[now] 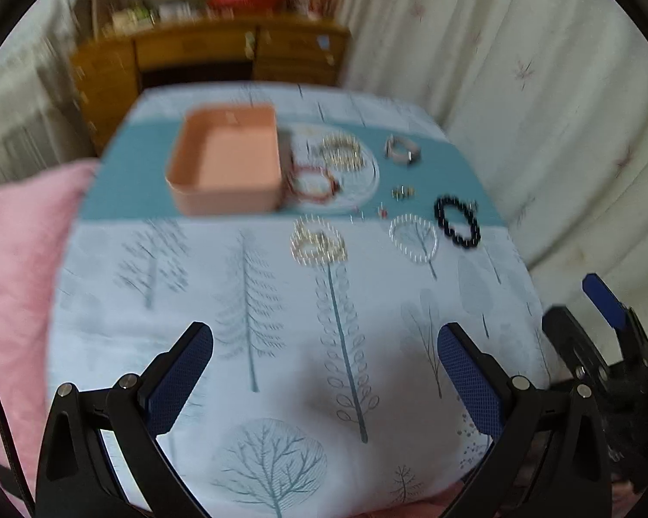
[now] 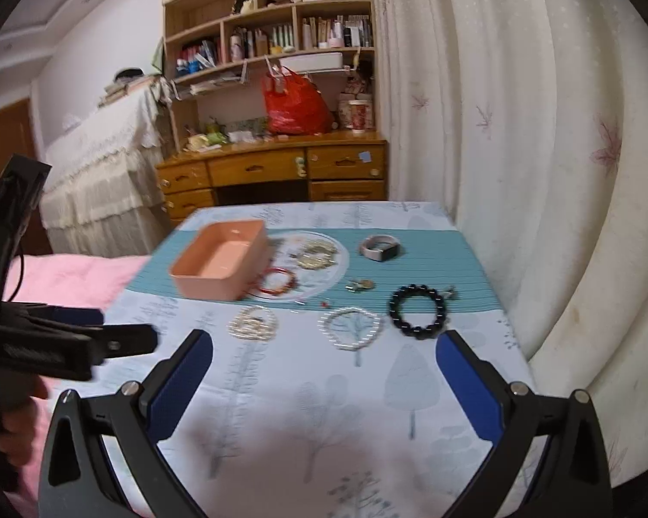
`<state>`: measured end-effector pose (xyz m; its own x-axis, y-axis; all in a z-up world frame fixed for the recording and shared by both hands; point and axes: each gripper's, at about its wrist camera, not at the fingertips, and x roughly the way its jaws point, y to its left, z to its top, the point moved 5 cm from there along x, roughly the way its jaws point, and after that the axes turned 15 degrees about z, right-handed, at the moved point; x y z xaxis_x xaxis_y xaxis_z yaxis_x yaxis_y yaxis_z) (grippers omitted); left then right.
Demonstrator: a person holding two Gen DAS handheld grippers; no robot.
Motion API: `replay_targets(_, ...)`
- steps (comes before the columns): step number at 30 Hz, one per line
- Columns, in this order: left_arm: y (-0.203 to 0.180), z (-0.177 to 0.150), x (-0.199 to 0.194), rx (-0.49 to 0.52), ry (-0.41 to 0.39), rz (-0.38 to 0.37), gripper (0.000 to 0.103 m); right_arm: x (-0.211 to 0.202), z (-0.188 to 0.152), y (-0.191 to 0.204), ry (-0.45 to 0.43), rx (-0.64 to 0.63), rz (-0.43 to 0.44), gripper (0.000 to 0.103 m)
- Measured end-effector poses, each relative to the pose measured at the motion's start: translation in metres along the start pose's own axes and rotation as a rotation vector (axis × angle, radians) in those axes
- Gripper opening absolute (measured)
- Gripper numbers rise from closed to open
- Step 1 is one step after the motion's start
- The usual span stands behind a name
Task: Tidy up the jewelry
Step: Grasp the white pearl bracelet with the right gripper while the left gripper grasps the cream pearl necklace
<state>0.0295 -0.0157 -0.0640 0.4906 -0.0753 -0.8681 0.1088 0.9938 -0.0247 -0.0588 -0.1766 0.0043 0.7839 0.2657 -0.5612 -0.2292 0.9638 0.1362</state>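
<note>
Both tongs stand with their blue-padded fingers spread wide apart and nothing between them. Left gripper (image 1: pixel 324 375) hovers low over the near part of the tree-printed pale blue tablecloth (image 1: pixel 281 345), pointing across the table; its view is blurred. Right gripper (image 2: pixel 324 382) hangs level just beside it, on its right, also aimed across the table.

Far across the cloth sits the open pink rectangular plastic box (image 2: pixel 220 265), on a teal band. Touching its right side lies a round white plate (image 2: pixel 335 274) carrying a red bead bracelet (image 2: pixel 278 282) and a gold-coloured chain tangle (image 2: pixel 317 254). Nearer the tongs lie a pearl-and-gold bracelet (image 2: pixel 252 323), a clear bead bracelet (image 2: pixel 352 328) and a black bead bracelet (image 2: pixel 417 311), set apart in a row. A grey band (image 2: pixel 380 248) rests beyond them.
</note>
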Motion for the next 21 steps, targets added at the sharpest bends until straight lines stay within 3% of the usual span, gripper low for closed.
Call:
replay_targets(3, 0.003, -0.005, 0.032, 0.045, 0.041, 0.037, 0.102, 0.021, -0.011, -0.014, 0.047, -0.019, -0.029, 0.103)
replay_targets(7, 0.000, -0.006, 0.067, 0.164, 0.027, 0.137, 0.102, 0.047, -0.028, -0.045, 0.118, 0.037, -0.011, 0.103)
replay_targets(13, -0.015, 0.013, 0.097, 0.280, -0.026, 0.123, 0.102, 0.082, -0.040, -0.079, 0.211, 0.029, -0.015, 0.103)
replay_targets(21, -0.043, 0.042, 0.139, 0.358, -0.051, 0.173, 0.102, 0.138, -0.045, -0.083, 0.362, -0.061, -0.008, 0.103)
